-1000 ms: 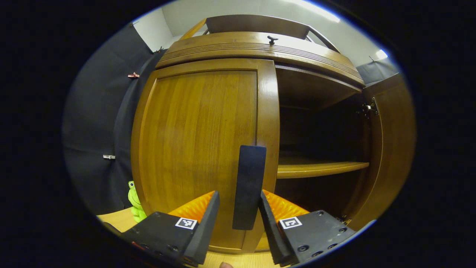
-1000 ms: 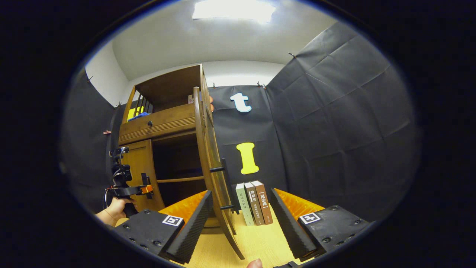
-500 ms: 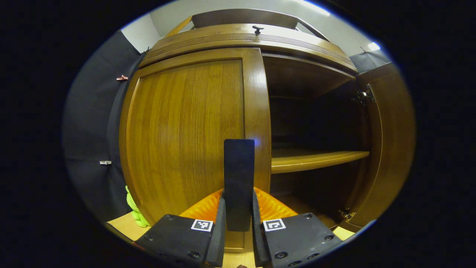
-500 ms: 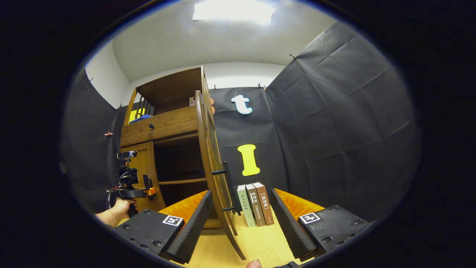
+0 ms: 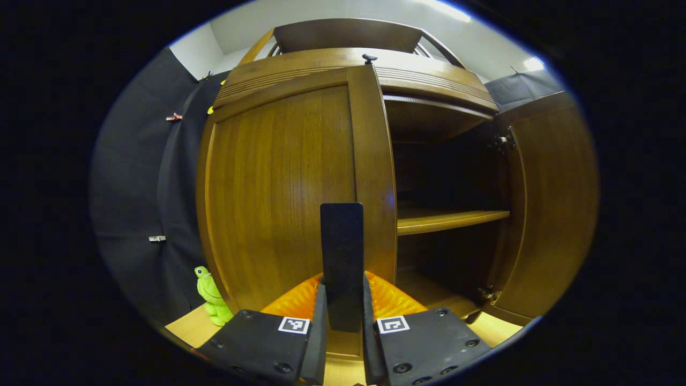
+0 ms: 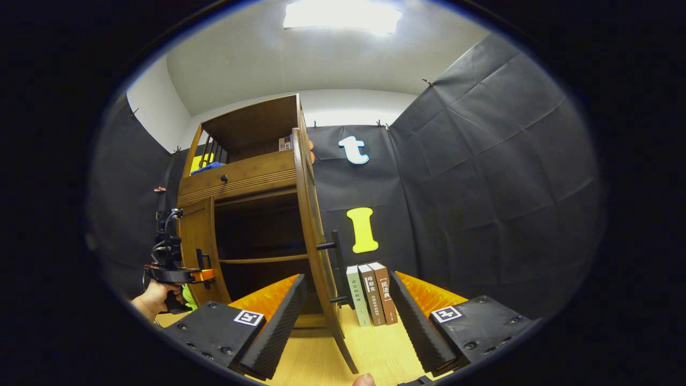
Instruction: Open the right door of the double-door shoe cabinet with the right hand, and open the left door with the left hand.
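Observation:
In the left gripper view, my left gripper (image 5: 342, 294) is shut on the dark upright handle (image 5: 341, 252) of the cabinet's left door (image 5: 278, 193). That door stands slightly ajar, its top edge out from the cabinet front. The right door (image 5: 546, 203) is swung wide open, showing a dark interior with a shelf (image 5: 450, 220). In the right gripper view, my right gripper (image 6: 348, 327) is open and holds nothing. It sits just in front of the right door (image 6: 316, 241), seen edge-on, with its handle (image 6: 337, 268) apart from the fingers. Farther left a hand holds the left gripper (image 6: 179, 274) at the left door (image 6: 195, 246).
A green frog toy (image 5: 211, 297) sits on the wooden table (image 6: 375, 348) left of the cabinet. Three books (image 6: 372, 292) stand upright against the black wall right of the open door. A drawer with a knob (image 5: 370, 56) runs above the doors.
The left gripper's fingers closed on the left door's handle, and the door has since swung out a little. The right gripper stays open and has hardly moved.

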`<state>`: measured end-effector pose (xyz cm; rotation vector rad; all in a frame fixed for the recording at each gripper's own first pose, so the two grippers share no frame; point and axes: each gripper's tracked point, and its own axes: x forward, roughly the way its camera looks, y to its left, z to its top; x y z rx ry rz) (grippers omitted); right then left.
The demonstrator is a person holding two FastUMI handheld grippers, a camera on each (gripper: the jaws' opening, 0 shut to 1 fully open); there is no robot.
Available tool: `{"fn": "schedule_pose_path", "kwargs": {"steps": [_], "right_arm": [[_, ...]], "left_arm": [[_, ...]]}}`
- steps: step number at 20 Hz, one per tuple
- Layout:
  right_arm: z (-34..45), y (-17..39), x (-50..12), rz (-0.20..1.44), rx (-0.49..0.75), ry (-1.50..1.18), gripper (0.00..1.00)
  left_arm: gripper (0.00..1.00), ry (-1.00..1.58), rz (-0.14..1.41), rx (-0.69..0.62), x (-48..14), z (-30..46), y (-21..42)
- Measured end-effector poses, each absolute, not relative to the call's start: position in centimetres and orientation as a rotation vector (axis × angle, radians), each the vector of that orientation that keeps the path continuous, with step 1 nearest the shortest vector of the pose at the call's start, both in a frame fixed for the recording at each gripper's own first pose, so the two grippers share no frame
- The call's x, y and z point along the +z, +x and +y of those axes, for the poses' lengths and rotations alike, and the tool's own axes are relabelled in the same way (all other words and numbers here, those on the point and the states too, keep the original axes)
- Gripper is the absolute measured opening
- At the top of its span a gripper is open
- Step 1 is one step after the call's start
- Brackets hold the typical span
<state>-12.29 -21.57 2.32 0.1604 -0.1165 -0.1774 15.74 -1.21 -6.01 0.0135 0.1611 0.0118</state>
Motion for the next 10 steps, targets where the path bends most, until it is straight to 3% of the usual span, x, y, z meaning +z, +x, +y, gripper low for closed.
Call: {"fn": "schedule_pose_path", "kwargs": {"steps": [10], "right_arm": [[-16.2, -12.2, 2.1, -0.102, -0.091, 0.085, 0.97]], "left_arm": [[0.29, 0.010, 0.142, -0.005, -4.8, 3.1, 8.1]]}}
